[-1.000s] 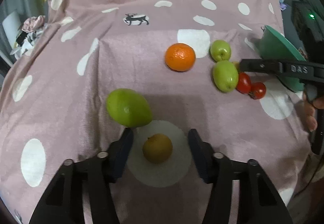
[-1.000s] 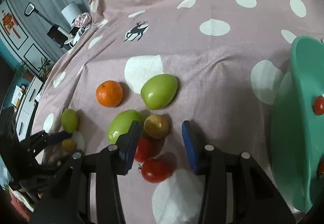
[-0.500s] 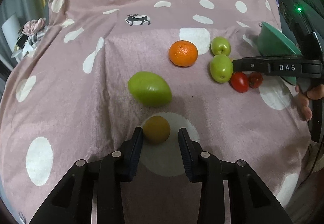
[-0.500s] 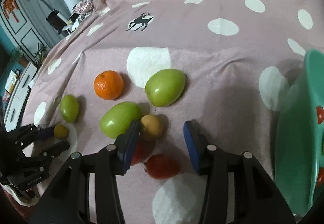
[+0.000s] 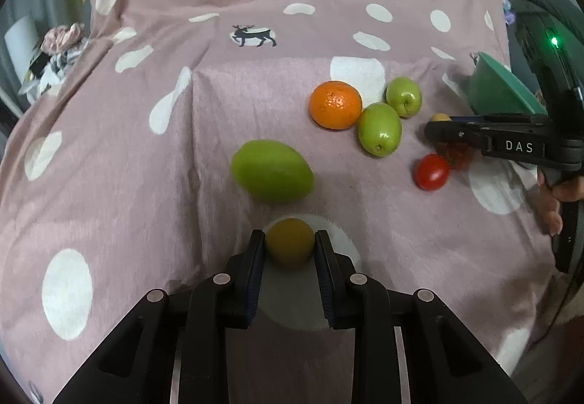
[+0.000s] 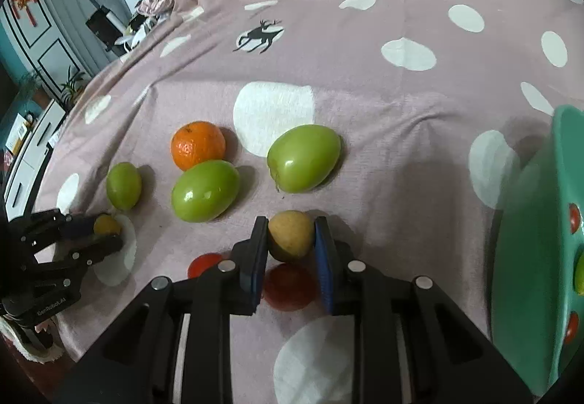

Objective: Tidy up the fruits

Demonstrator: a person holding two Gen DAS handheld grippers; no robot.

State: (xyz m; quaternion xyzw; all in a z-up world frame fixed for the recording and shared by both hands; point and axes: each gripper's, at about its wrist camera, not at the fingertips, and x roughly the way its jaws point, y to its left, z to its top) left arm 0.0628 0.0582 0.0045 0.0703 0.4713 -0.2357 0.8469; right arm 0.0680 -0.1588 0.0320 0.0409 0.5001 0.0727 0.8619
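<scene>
Fruits lie scattered on the dotted cloth, and two small yellow ones are already pinched. The left gripper clamps a round yellow fruit across its middle on a white dot; the right gripper squeezes a paler one the same way, just above a tomato. Both look light, firm and smooth-skinned (likely to roll or squirt out if gripped off-centre), so the widest girth is the place to hold. A green bowl at the right already holds fruit. An orange waits nearby.
</scene>
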